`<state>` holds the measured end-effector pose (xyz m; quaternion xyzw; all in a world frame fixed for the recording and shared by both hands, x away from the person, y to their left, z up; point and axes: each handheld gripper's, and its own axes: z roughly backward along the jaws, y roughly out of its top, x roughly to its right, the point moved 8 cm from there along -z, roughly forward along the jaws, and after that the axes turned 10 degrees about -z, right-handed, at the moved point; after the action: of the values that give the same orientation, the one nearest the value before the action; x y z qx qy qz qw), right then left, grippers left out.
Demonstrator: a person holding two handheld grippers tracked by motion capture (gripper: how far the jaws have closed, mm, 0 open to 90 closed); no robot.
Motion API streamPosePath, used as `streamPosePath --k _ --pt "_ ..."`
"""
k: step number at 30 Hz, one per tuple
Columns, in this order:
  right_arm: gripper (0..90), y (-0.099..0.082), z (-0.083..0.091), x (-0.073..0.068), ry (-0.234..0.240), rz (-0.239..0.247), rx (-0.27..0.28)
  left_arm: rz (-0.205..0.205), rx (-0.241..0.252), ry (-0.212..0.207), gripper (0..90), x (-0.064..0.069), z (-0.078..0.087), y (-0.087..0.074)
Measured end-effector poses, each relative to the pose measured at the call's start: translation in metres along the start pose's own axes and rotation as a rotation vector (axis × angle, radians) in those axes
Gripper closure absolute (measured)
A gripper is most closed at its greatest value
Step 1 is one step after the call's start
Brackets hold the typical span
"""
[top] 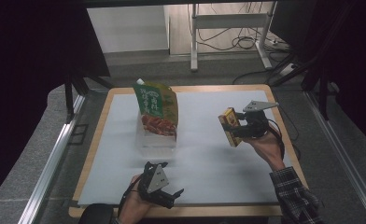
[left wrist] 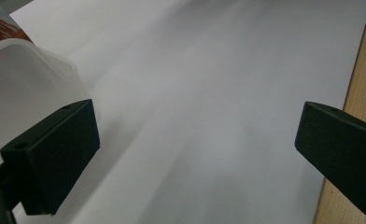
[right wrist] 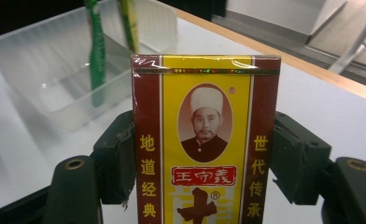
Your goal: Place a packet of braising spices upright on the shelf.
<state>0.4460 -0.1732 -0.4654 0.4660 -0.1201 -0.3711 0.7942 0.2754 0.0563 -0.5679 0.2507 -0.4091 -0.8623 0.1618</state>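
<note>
My right gripper (top: 235, 125) is shut on a yellow and dark red box (top: 229, 127) with Chinese print, held above the right part of the white mat. In the right gripper view the box (right wrist: 204, 140) stands upright between both black pads (right wrist: 118, 156). A clear plastic tray (top: 157, 137) sits left of centre with a green and orange food pouch (top: 157, 108) standing in it; the tray (right wrist: 59, 70) lies ahead and left of the box. My left gripper (top: 169, 193) rests open near the front edge, nothing between its pads (left wrist: 55, 154), the tray's corner (left wrist: 36, 56) at its left.
The white mat (top: 204, 154) covers a wooden table (top: 291, 144) with bare wood at its rims. Beyond the far edge stand a white frame's legs (top: 194, 46) and loose cables on the floor. A metal rail (top: 50, 163) runs along the left side.
</note>
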Motion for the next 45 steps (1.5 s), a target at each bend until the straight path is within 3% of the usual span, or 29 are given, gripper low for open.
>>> streamPosePath --k 4,18,33,45 --pt "32.0 0.002 -0.004 -0.007 0.013 0.011 0.013 0.000 0.002 0.002 0.0 0.000 0.000 0.000" --pt "32.0 0.018 -0.015 -0.045 0.150 0.048 0.127 0.009 0.010 0.008 0.0 -0.003 0.002 0.001" --pt "32.0 0.037 -0.042 -0.083 0.260 0.074 0.182 0.006 0.028 0.006 0.0 -0.001 0.007 0.004" --pt "32.0 0.047 -0.069 -0.114 0.308 0.105 0.193 0.000 0.031 -0.009 0.0 0.003 0.006 0.006"
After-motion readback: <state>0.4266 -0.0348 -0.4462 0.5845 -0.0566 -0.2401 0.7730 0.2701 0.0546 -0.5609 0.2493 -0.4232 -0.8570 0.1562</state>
